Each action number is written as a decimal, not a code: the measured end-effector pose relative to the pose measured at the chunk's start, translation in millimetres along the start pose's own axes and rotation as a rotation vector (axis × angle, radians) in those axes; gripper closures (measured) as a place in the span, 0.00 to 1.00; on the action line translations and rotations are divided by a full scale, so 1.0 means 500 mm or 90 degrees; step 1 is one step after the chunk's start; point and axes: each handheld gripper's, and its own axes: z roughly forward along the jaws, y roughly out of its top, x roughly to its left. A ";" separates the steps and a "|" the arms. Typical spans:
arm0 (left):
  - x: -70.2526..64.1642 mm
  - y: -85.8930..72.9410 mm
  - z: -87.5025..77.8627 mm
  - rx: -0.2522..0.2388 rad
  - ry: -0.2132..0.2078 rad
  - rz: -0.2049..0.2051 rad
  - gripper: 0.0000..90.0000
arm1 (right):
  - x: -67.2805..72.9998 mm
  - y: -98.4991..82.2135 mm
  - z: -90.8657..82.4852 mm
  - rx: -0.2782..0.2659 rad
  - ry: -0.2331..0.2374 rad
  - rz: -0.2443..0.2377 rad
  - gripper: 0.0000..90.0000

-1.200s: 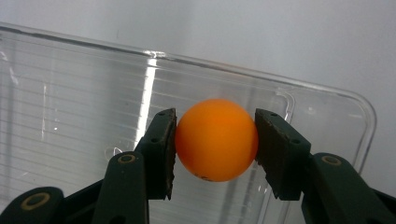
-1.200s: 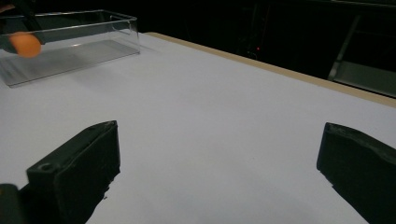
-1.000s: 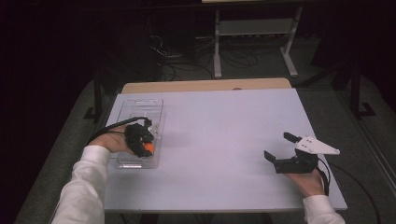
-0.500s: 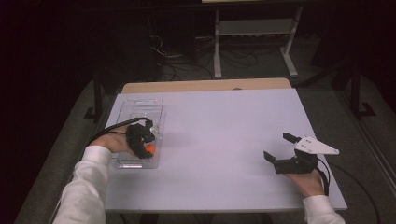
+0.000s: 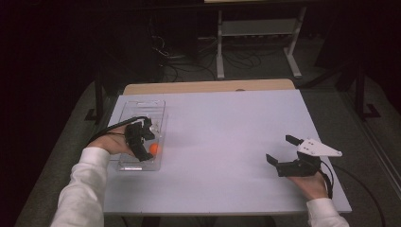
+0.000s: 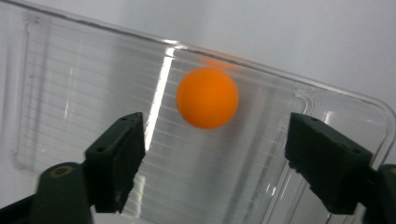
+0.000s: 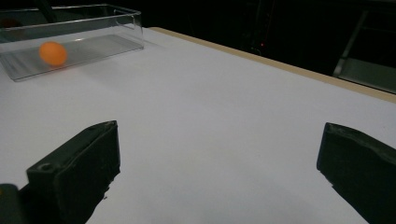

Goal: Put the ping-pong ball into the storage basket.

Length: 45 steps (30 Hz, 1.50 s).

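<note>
Orange ball [image 6: 207,97] lies in the clear plastic tray [image 5: 127,124] at the table's [image 5: 227,142] 9 o'clock side, free of the jaws. Left gripper [image 5: 140,142] above it, jaws just opened, nothing between them: release step judged done; next, withdraw upward. Right gripper [image 5: 283,152] at 4 o'clock, spread wide, empty.

The white table [image 5: 227,142] is evenly lit from above while the surroundings are lost in darkness — glare streaks the clear tray [image 6: 163,74], and the orange ball [image 6: 207,97] is slightly blurred.
</note>
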 end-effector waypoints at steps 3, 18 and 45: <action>0.004 -0.001 -0.013 -0.007 0.006 -0.009 0.17 | 0.000 0.000 -0.001 -0.001 0.000 0.001 0.00; -0.005 0.030 -0.073 -0.003 0.012 -0.007 0.00 | -0.002 0.001 0.001 -0.002 0.006 0.002 0.00; -0.049 -0.001 -0.094 -0.132 0.015 -0.021 0.00 | -0.004 0.002 -0.001 -0.010 0.007 0.005 0.00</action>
